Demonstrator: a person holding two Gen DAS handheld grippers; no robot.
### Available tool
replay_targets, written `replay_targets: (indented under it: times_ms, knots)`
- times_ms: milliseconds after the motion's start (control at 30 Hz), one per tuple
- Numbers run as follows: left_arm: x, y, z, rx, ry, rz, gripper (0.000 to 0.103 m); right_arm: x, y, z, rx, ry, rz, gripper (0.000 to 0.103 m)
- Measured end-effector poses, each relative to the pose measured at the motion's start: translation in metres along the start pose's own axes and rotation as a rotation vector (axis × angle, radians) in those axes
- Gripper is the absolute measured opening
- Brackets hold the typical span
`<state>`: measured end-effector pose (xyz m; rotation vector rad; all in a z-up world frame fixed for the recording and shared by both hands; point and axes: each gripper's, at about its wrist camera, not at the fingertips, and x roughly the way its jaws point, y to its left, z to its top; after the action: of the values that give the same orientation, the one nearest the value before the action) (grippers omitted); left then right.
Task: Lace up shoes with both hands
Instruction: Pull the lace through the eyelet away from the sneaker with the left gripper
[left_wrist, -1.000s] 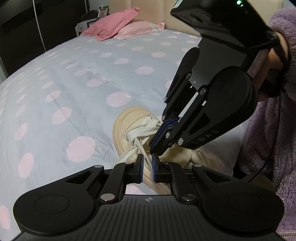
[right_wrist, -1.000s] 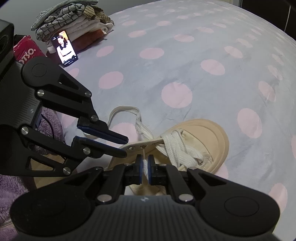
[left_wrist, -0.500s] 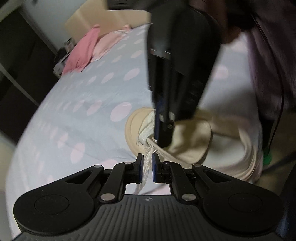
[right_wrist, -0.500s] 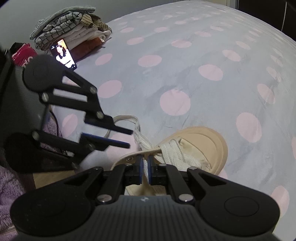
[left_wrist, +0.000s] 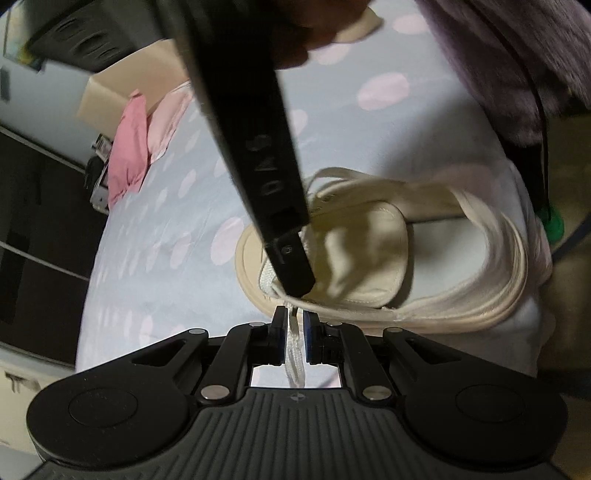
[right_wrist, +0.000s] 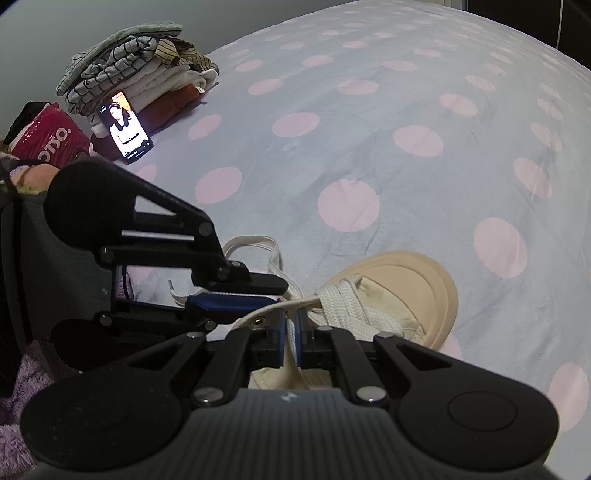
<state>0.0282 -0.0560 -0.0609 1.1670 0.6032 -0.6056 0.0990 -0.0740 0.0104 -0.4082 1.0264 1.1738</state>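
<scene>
Nearest in the left wrist view, the left tongs (left_wrist: 294, 334) are clenched on a white lace (left_wrist: 295, 354) — the flat cord runs between the blue pads and hangs down behind them. I think it is gripped close to the shoe so that the end can be steered to an eyelet. In the right wrist view the right tongs (right_wrist: 291, 334) are also clenched, on a pale strip; whether this is lace or the shoe's flap I cannot tell. Probably this hand steadies the work while the other guides the cord.

The beige shoe (right_wrist: 413, 288) lies on the bed (right_wrist: 369, 110), near its close edge, toe toward the far side. A metal eyelet (right_wrist: 258, 320) shows just beside the right tongs.

In the left wrist view the other tool crosses the middle and covers most of the lacing — the shoe's heel is blurred. Far off, near the bed's far edge, lie folded clothes (right_wrist: 140, 74) and a lit phone (right_wrist: 125, 127).
</scene>
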Motion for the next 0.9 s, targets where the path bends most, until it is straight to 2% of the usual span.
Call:
replay_targets:
  times_ms: [67, 133, 267, 433, 467, 500, 567, 700, 900]
  knots:
    - [0.004, -0.002, 0.001, 0.021, 0.008, 0.002, 0.007, 0.000, 0.000, 0.000, 0.000, -0.001, 0.002, 0.007]
    - [0.007, -0.004, 0.002, 0.036, 0.015, 0.005, 0.002, 0.000, -0.001, 0.000, -0.001, -0.001, 0.001, 0.007]
    - [0.009, -0.003, 0.002, 0.019, 0.025, 0.006, 0.001, 0.000, -0.002, 0.000, 0.001, -0.006, 0.003, 0.007]
    - [0.007, -0.003, 0.001, -0.010, 0.048, 0.011, 0.001, -0.011, -0.005, -0.002, 0.006, -0.042, -0.010, 0.021]
    - [0.006, -0.002, 0.001, -0.020, 0.052, 0.011, 0.001, -0.016, -0.007, -0.002, 0.013, -0.056, -0.020, 0.031]
    - [0.004, 0.000, 0.001, -0.042, 0.057, 0.005, 0.001, -0.021, -0.009, -0.003, 0.021, -0.070, -0.029, 0.036]
    - [-0.002, 0.004, -0.001, -0.081, 0.066, -0.001, 0.001, -0.031, -0.019, -0.005, 0.065, -0.099, -0.063, 0.037]
    - [-0.020, 0.009, -0.004, -0.139, 0.092, -0.028, 0.001, -0.049, -0.042, -0.012, 0.178, -0.153, -0.143, 0.048]
    - [-0.059, 0.013, -0.015, -0.223, 0.132, -0.062, 0.001, -0.055, -0.053, -0.024, 0.236, -0.145, -0.218, 0.048]
